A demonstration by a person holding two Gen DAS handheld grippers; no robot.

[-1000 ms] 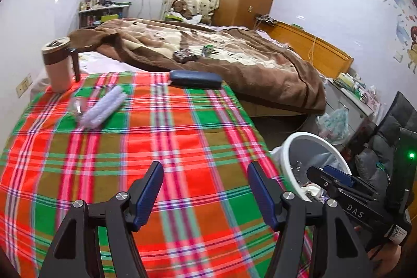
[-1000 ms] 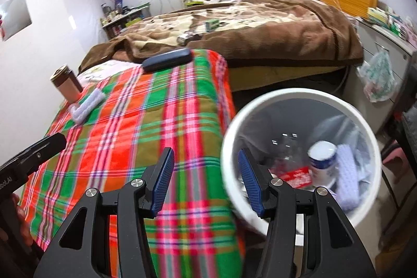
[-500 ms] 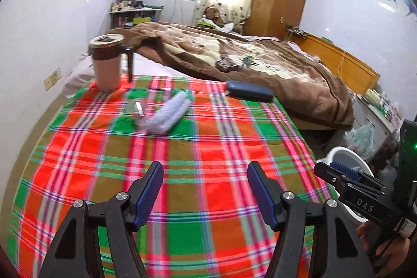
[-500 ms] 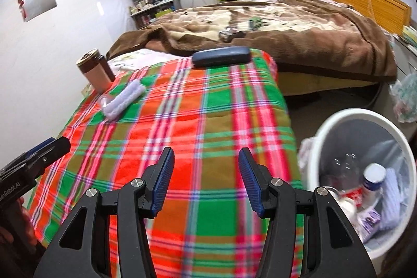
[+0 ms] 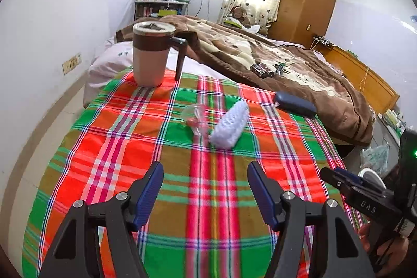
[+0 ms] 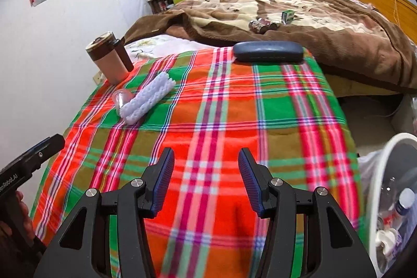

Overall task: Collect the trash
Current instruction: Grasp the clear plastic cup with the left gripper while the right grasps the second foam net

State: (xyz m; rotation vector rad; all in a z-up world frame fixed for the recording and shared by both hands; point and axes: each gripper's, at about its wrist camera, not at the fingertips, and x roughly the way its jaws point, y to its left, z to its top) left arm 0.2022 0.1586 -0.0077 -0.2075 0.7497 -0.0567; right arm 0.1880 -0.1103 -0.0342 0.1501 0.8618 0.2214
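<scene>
A white foam net sleeve [image 5: 230, 123] lies on the plaid cloth [image 5: 130, 137], with a crumpled clear plastic piece [image 5: 196, 118] touching its left side. Both also show in the right wrist view, the sleeve [image 6: 147, 97] and the plastic [image 6: 121, 98]. My left gripper [image 5: 205, 190] is open and empty, above the cloth short of them. My right gripper [image 6: 206, 172] is open and empty over the cloth's middle. The white trash bin [image 6: 391, 160] stands at the right, holding bottles and wrappers.
A pink-and-brown lidded mug [image 5: 152, 56] stands at the cloth's far left corner. A dark blue glasses case [image 6: 268, 50] lies at the far edge. A brown blanket [image 6: 325, 25] with cans and a small box covers the bed behind. White wall at left.
Both grippers swung left, away from the bin and toward the foam sleeve and plastic. The bin slid to the right edge of both views. Both stayed open.
</scene>
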